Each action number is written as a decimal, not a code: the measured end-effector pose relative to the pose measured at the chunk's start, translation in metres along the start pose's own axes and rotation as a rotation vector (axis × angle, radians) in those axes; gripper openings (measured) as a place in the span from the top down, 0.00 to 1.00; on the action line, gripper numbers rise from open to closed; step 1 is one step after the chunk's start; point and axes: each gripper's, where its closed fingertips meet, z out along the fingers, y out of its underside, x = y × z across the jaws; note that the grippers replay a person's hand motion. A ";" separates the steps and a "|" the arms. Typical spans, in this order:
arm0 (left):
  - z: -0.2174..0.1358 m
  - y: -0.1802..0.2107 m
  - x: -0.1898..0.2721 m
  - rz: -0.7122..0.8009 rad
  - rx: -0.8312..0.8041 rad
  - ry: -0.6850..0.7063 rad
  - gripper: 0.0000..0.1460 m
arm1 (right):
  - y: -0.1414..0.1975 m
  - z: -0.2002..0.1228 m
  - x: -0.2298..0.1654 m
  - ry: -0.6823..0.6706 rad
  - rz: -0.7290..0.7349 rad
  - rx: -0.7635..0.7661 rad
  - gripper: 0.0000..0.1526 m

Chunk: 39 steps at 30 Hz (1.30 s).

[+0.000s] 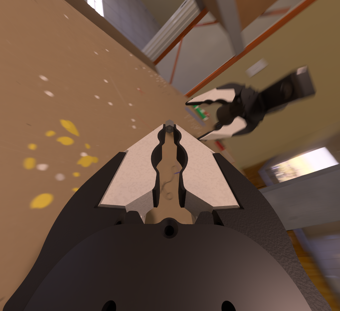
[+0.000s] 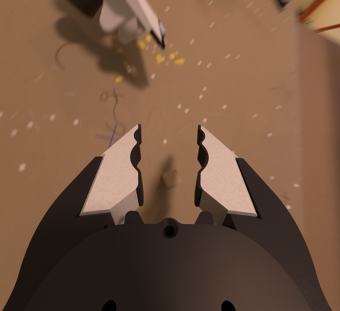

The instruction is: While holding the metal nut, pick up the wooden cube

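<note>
In the left wrist view my left gripper (image 1: 169,127) is shut on a small grey metal nut (image 1: 168,126) pinched at its fingertips, held above the brown table (image 1: 55,81). My right gripper (image 1: 193,120) shows farther off at the right, open. In the right wrist view my right gripper (image 2: 169,127) is open and empty, pointing down at the table. The small wooden cube (image 2: 170,178) lies on the table below, between the fingers and apart from them. The left gripper (image 2: 161,40) shows at the top with the nut (image 2: 161,27) at its tips.
The brown table (image 2: 239,81) is speckled with yellow and white paint flecks (image 2: 176,59) and thin scribbles. Its edge (image 2: 298,99) runs down the right side. Small green and red items (image 1: 199,111) lie near the table's far edge.
</note>
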 end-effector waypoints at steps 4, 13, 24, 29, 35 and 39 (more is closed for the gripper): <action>-0.008 0.002 -0.004 0.247 -0.066 -0.108 0.95 | 0.042 -0.009 -0.003 -0.327 0.101 0.037 0.60; -0.010 -0.003 -0.003 0.153 -0.009 -0.016 0.95 | 0.082 -0.002 -0.001 -0.464 -0.123 -0.162 0.73; -0.012 -0.012 0.013 0.274 0.118 0.015 0.95 | 0.049 -0.023 -0.001 -0.191 0.149 -0.125 0.87; -0.019 -0.019 0.023 0.501 0.220 -0.087 0.95 | -0.001 -0.024 -0.045 -0.200 0.605 0.090 0.87; -0.023 -0.026 0.019 0.716 0.223 -0.231 0.95 | -0.015 -0.006 -0.066 -0.179 0.786 0.201 0.87; -0.025 -0.027 0.015 0.799 0.204 -0.273 0.95 | -0.017 -0.004 -0.062 -0.113 0.812 0.217 0.87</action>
